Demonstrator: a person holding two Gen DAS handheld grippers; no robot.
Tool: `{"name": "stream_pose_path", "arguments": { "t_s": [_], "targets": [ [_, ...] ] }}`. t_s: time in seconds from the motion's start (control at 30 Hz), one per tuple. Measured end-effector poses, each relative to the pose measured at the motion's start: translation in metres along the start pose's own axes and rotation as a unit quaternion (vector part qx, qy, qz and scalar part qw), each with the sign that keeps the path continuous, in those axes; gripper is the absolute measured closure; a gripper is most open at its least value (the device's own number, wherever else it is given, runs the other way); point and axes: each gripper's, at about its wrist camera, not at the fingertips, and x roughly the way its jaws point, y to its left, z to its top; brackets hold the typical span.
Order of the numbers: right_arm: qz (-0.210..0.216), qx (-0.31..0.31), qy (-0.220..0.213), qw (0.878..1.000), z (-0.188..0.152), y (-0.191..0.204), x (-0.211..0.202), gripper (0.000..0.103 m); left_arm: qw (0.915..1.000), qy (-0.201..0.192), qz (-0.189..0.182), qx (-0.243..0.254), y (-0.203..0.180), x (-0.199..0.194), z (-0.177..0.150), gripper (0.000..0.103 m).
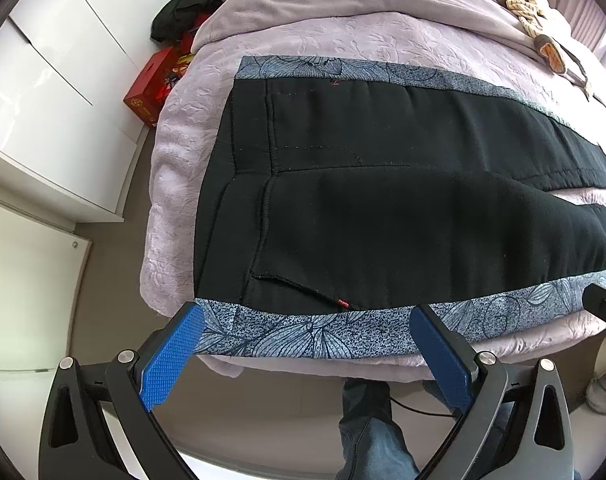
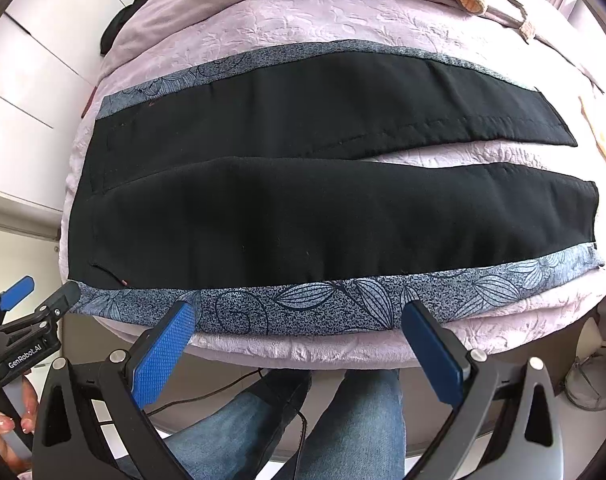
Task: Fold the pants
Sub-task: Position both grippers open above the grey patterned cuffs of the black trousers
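Pants (image 1: pixel 383 208) lie flat on the bed (image 1: pixel 343 40), black with a patterned grey-blue side stripe (image 1: pixel 303 336) along each outer seam. Their long axis runs from left to right in front of us: the waist is at the left end, and the two legs stretch to the right with a narrow gap of the lilac blanket between them near the hems.

We hold both tools at the near edge of the bed, pointing across the pants and not along them. The left gripper (image 1: pixel 307 344) is spread wide and grasps nothing; its blue pads (image 1: pixel 171 356) stand on either side of the near stripe at the waist corner, just at the edge of the cloth. The right gripper (image 2: pixel 299 340) is also spread wide and empty, and it faces the near stripe further along the leg, about the knee.

So the near leg is the one closest to both tools, and the far leg lies straight beyond it. We judge that folding has not begun yet. The next move probably takes the near stripe edge at two places and carries it away from us over the far leg.
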Motion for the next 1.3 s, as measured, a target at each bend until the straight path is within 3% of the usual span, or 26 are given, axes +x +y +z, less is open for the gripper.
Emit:
{"name": "stream_pose_path", "arguments": {
  "t_s": [1.3],
  "targets": [
    [0.003, 0.018, 0.002, 1.000, -0.0029, -0.0065, 0.0039, 0.000, 0.9999, 0.009, 0.006, 0.002, 0.0055, 0.0064, -0.0023, 0.000]
  ]
}}
